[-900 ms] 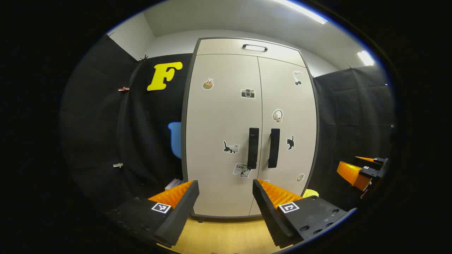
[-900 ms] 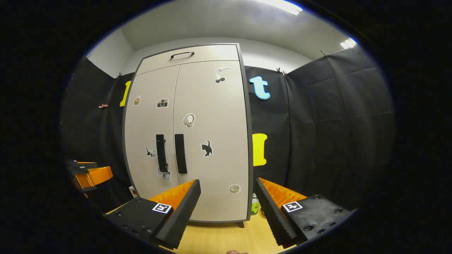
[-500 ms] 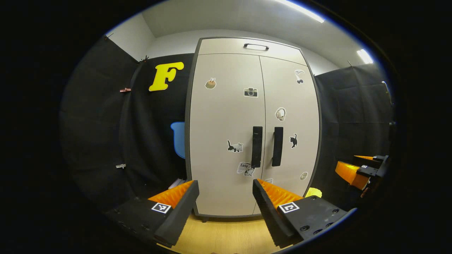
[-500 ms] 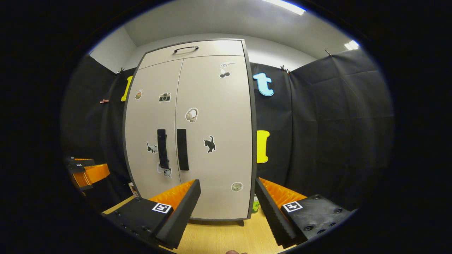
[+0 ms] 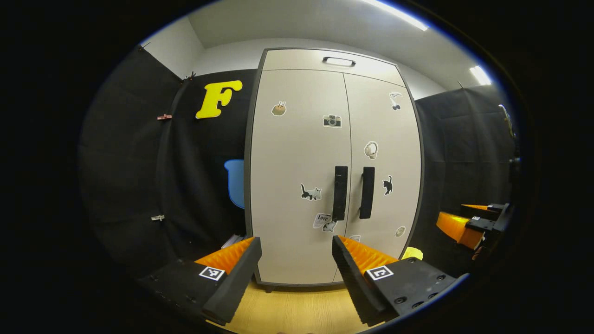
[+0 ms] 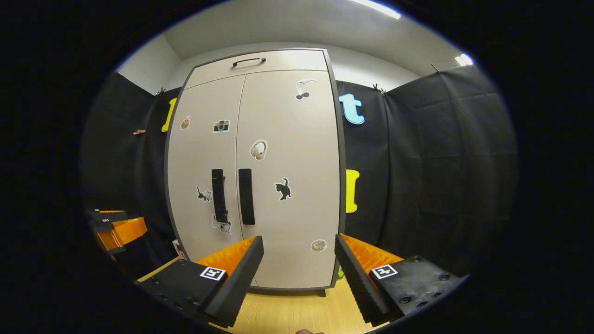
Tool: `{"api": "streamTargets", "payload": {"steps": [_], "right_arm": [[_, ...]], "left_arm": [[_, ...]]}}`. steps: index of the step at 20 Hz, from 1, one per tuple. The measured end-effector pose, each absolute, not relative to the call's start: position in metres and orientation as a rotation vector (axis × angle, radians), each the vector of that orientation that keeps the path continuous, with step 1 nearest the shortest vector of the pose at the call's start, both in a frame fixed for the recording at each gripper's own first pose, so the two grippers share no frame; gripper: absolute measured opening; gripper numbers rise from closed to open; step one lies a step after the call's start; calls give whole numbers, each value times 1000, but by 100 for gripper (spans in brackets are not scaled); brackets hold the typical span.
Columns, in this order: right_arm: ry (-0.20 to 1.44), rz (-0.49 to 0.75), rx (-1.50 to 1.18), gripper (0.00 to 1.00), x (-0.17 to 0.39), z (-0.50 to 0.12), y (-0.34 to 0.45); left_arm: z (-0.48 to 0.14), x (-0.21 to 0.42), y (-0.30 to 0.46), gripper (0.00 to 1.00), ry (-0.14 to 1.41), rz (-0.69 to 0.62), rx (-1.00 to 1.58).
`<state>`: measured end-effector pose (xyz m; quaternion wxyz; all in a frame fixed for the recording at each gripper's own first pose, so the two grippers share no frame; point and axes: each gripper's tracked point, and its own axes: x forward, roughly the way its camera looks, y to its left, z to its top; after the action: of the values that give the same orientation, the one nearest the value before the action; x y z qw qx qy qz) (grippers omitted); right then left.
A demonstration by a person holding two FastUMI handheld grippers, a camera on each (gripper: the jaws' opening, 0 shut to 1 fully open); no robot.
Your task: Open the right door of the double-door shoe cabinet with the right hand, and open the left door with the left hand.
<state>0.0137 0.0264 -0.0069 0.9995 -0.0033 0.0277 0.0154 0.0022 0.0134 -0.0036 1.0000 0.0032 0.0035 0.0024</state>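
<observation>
Two doors: both the left door (image 5: 299,176) and the right door (image 5: 385,162) of the shoe cabinet (image 5: 334,60) are closed flush, standing on a wood-grain floor (image 5: 297,311).
Handles: a dark vertical left handle (image 5: 340,193) and right handle (image 5: 367,192) sit side by side at the centre seam; a curved top handle (image 5: 339,61) is on the upper panel.
Left gripper (image 5: 297,271): fingers spread wide, holding nothing, well short of the cabinet; in the right gripper view it shows at the left edge (image 6: 116,229).
Right gripper (image 6: 299,273): fingers wide apart and empty, facing the right door (image 6: 287,176), apart from it; in the left gripper view it shows at the right edge (image 5: 471,225).
Writing: a sticker (image 5: 321,221) below the left handle reads "Love"; the rest is too small to tell.
Other stickers: camera sticker (image 5: 332,121), headphones sticker (image 5: 371,150), black cat sticker (image 6: 282,189), grey cat sticker (image 5: 310,192).
Finger markers: square black-and-white tags (image 5: 212,272) on each finger.
</observation>
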Motion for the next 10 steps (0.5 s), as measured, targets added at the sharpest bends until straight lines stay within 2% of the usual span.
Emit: {"api": "streamTargets", "payload": {"steps": [10], "right_arm": [[105, 63, -15, 98, 37, -9, 54]], "left_arm": [[-13, -3, 28, 95, 28, 3, -20]]}}
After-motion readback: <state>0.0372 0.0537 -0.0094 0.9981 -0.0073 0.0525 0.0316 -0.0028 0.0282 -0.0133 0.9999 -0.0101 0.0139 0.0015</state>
